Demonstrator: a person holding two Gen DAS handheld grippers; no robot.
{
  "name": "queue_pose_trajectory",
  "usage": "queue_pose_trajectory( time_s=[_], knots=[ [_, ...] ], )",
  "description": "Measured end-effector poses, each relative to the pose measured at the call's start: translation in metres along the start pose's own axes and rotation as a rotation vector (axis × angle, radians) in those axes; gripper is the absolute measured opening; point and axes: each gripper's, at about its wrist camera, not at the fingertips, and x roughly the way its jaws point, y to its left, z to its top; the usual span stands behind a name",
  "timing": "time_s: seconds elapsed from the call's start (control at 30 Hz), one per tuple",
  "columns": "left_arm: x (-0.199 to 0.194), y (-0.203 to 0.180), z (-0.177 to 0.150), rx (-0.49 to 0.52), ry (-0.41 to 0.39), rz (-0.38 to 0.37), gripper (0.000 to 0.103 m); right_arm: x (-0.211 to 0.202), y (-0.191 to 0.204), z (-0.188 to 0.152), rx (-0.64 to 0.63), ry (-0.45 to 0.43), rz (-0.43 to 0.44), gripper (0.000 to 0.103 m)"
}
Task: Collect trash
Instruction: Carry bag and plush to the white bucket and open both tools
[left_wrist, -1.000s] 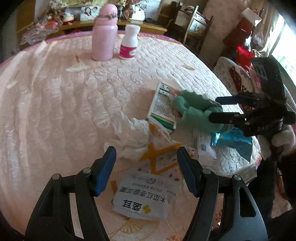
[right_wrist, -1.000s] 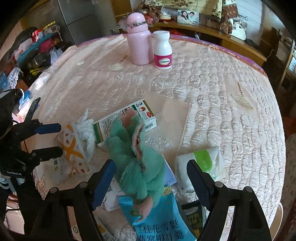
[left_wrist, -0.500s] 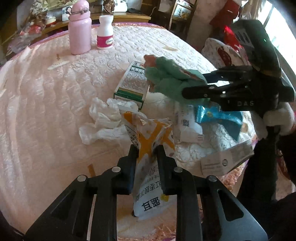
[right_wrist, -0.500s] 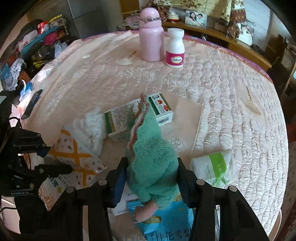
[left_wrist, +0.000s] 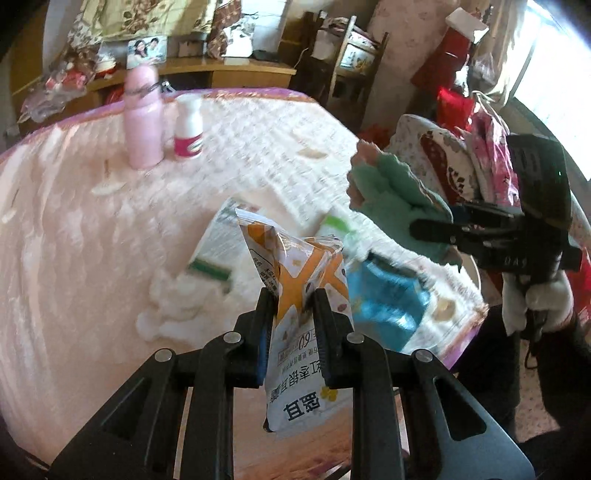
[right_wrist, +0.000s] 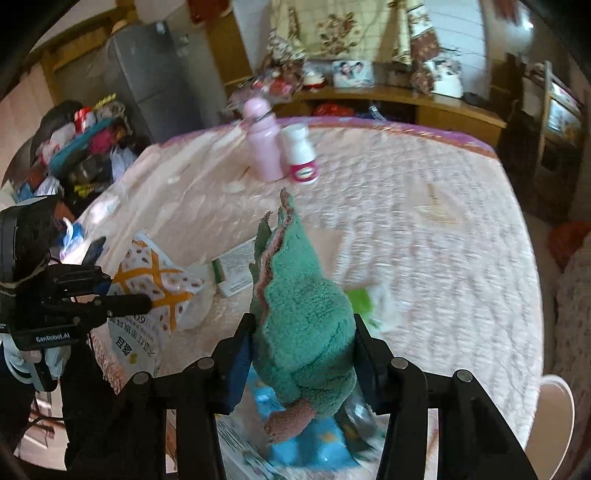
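Near edge of the surface crowded: crumpled tissue, green-and-white box, blue packet, green-striped pack, all close together, no clear gap between them. Far end: pink bottle and white jar upright, just beside each other. Broad bare quilted stretch between those two and the clutter; right half in right wrist view also bare. Left tongs and right tongs both full, well apart. White stool off the right edge.

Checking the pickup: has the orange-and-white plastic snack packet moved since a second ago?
Yes. The orange-and-white snack packet, clamped in the left gripper, has risen off the pink quilted tabletop, above the green-and-white carton.
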Motion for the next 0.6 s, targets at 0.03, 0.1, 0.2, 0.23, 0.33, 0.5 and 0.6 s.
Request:
queue_pose_trajectory(
  time_s=[0.03,0.1,0.2,0.23,0.33,0.5,0.6],
  knots=[
    [0.001,-0.006,0.003,0.006,-0.003,-0.001,0.019,-0.007,-0.006,-0.004,0.010,-0.009,-0.009,0.048],
    [0.005,-0.023,0.011,0.019,-0.006,-0.010,0.019,-0.020,-0.017,-0.012,0.028,-0.024,-0.030,0.048],
    [0.012,-0.050,0.022,0.038,-0.013,-0.019,0.019,-0.039,-0.037,-0.025,0.058,-0.042,-0.063,0.048],
    [0.016,-0.061,0.027,0.046,-0.016,-0.024,0.019,-0.045,-0.043,-0.030,0.069,-0.048,-0.075,0.048],
    [0.024,-0.086,0.036,0.068,-0.016,-0.035,0.019,-0.064,-0.064,-0.043,0.101,-0.063,-0.101,0.048],
    [0.039,-0.132,0.049,0.118,-0.024,-0.037,0.019,-0.092,-0.098,-0.065,0.162,-0.087,-0.148,0.048],
    [0.049,-0.156,0.055,0.142,-0.018,-0.044,0.019,-0.106,-0.116,-0.078,0.200,-0.099,-0.175,0.048]
  ],
)
